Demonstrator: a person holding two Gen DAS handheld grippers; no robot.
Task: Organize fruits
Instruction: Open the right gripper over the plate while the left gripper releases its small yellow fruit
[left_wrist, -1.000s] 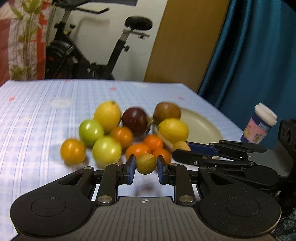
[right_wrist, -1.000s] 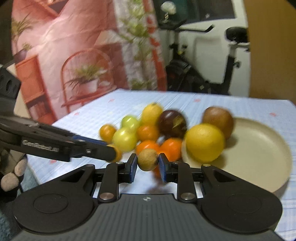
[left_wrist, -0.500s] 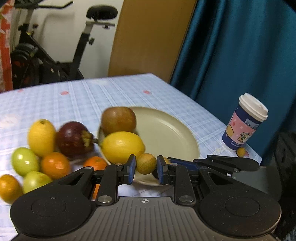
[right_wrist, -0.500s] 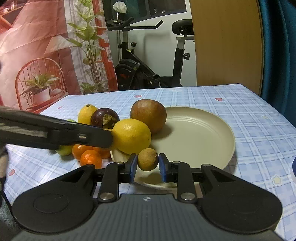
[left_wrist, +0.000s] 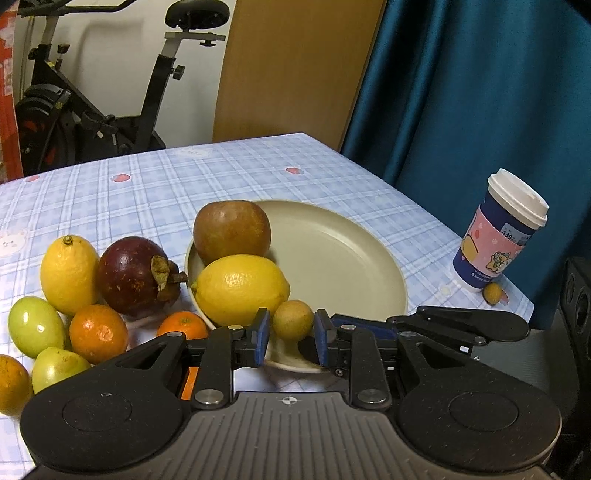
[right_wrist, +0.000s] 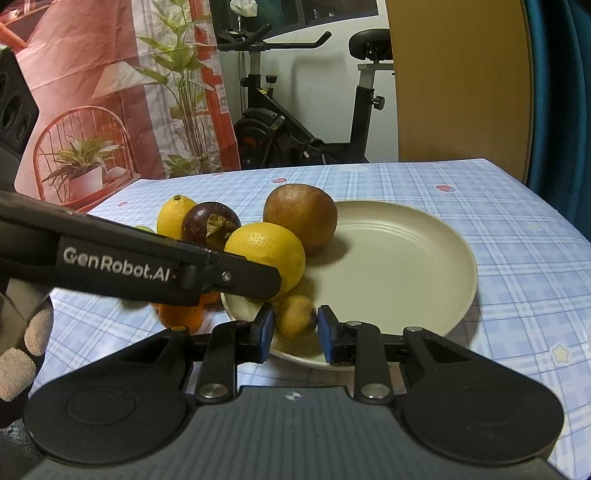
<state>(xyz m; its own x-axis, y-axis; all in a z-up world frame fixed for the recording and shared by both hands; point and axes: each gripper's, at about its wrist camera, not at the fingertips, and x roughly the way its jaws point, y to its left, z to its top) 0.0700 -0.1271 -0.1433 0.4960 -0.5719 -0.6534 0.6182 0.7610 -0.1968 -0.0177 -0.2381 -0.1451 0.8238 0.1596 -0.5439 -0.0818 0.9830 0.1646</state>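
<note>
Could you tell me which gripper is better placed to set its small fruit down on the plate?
Probably right: the right gripper holds its brown fruit over bare plate inside the near rim; the left gripper, jaws opening, holds its yellow fruit crowded against the lemon.

Here's the room: a black exercise bike (left_wrist: 110, 92) stands against a white wall (left_wrist: 122, 48), saddle up high, handlebars reaching out to the left. Right beside it, a broad tan wooden panel (left_wrist: 291, 70) rises, and next to that a deep teal curtain (left_wrist: 480, 92) falls in heavy folds. From the right wrist view, a red printed hanging (right_wrist: 103, 85) fills the left side, showing a wire chair, potted plants and a tall leafy stem. Up front, the desk (left_wrist: 184, 184) wears a pale blue checked cloth under soft indoor light.
</note>
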